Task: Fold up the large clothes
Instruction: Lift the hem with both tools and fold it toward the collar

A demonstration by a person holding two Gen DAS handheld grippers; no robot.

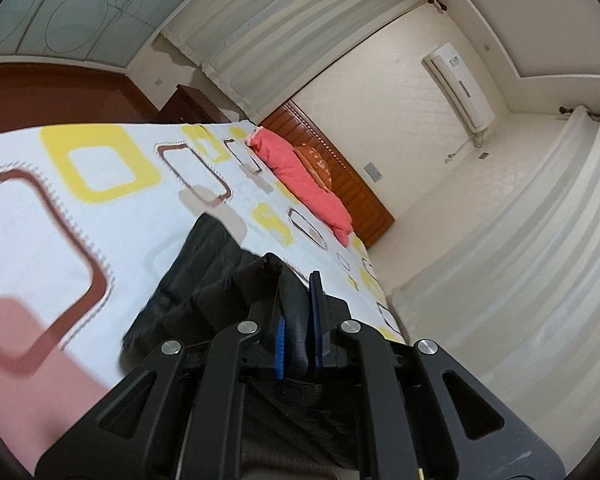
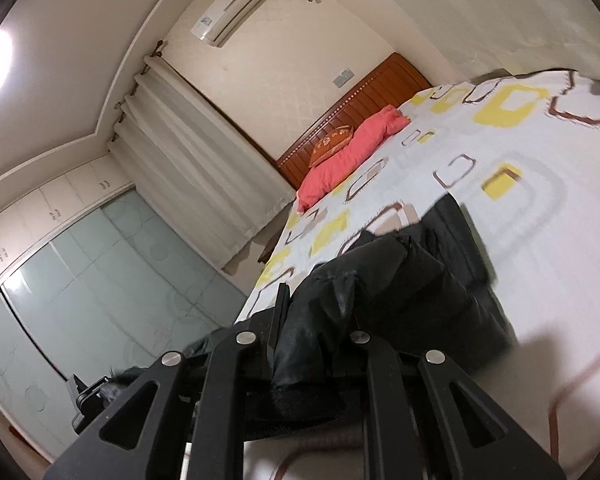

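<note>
Both grippers, left and right, fingers clamped on black garment lying on bed toward 12 o'clock; looks soft, slippery, bulky, so grip 2 edge corners.

No text, label, brand or number can be read in either view. The air conditioner carries a small sticker on its front, too small and blurred to make out. The orange cushion bears a pale embroidered pattern, but whether it forms characters or mere ornament cannot be told.
</note>
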